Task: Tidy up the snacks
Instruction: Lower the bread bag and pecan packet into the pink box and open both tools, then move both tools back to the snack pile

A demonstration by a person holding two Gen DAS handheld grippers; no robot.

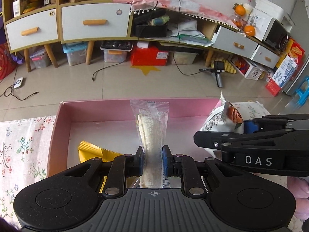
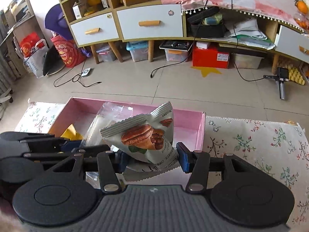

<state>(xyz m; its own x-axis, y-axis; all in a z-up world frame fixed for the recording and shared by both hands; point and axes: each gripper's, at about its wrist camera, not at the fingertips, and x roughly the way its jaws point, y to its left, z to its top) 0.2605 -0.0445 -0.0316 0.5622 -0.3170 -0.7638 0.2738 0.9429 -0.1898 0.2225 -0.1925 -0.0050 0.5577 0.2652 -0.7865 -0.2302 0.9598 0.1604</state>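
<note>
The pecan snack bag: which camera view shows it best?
The right wrist view. There the pecan snack bag faces the camera, held between the fingers of the right tool, with its printed picture in full sight. In the left wrist view it is seen only partly, behind that tool, at the pink box.

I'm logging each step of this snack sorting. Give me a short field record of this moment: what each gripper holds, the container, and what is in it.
left gripper: shut on clear cracker packet, held upright over the box
right gripper: shut on grey pecan snack bag
container: pink box, open, on floral cloth
in box: yellow packet
</note>
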